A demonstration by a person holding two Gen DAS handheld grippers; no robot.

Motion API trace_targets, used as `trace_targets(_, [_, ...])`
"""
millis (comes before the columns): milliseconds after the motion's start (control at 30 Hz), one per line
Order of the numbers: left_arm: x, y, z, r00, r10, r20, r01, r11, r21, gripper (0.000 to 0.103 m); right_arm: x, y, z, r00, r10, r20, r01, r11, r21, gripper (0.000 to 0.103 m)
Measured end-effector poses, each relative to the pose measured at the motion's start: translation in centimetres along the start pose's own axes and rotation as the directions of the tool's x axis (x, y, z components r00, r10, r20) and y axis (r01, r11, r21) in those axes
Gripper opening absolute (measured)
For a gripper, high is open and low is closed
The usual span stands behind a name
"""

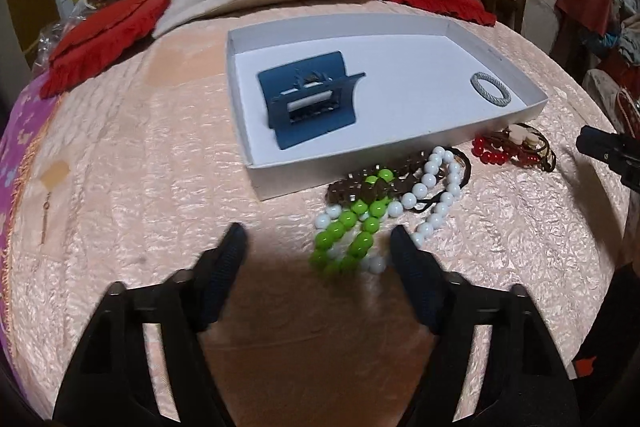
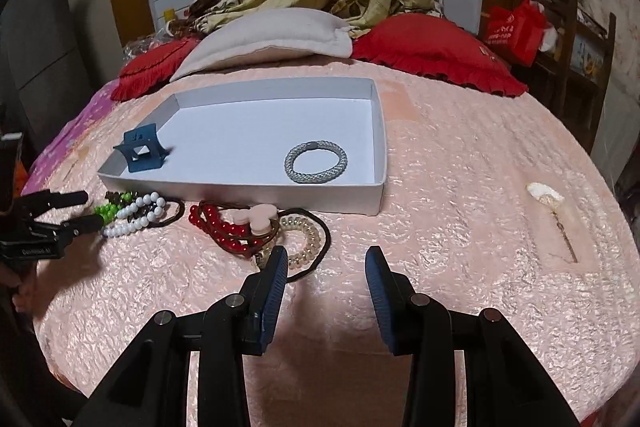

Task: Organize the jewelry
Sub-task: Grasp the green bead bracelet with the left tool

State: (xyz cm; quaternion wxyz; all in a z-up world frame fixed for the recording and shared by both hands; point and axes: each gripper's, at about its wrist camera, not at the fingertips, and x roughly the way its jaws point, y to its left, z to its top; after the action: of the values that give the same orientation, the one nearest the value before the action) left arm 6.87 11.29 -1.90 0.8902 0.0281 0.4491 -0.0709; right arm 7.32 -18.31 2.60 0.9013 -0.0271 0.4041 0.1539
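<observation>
A white shallow box (image 1: 404, 147) (image 2: 240, 189) lies on the pink bedspread, holding a blue hair claw (image 1: 310, 99) (image 2: 140, 149) and a grey braided hair tie (image 1: 490, 89) (image 2: 316, 162). In front of it lie a green bead bracelet (image 1: 346, 237) (image 2: 107, 211), a white bead bracelet (image 1: 436, 199) (image 2: 136, 217) and brown beads (image 1: 360, 185). Further right lie red beads (image 1: 490, 151) (image 2: 224, 227), a pink flower piece (image 2: 250, 215) and a clear coil hair tie (image 2: 306, 239). My left gripper (image 1: 318, 233) (image 2: 86, 211) is open around the green bracelet. My right gripper (image 2: 326, 259) is open and empty, beside the coil tie.
A white hairpin with a shell-like head (image 2: 554, 215) lies alone at the right. Another thin pin (image 1: 46, 215) lies at the left. Red cushions (image 2: 436, 53) and a cream pillow (image 2: 264, 41) line the far edge. A wooden rack (image 2: 580, 39) stands at the right.
</observation>
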Motion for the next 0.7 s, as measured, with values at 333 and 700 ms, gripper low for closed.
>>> trace_targets(333, [-0.7, -0.5, -0.1, 0.999, -0.038, 0.017, 0.038, 0.999, 0.03, 0.017, 0.2, 0.9, 0.1, 1.0, -0.006, -0.001, 0.006, 1.0, -0.029, 0.038])
trace_targets(700, [-3.6, 0.4, -0.7, 0.997, -0.042, 0.068, 0.045, 0.999, -0.03, 0.017, 0.2, 0.0, -0.1, 1.0, -0.012, -0.006, 0.012, 1.0, 0.004, 0.038])
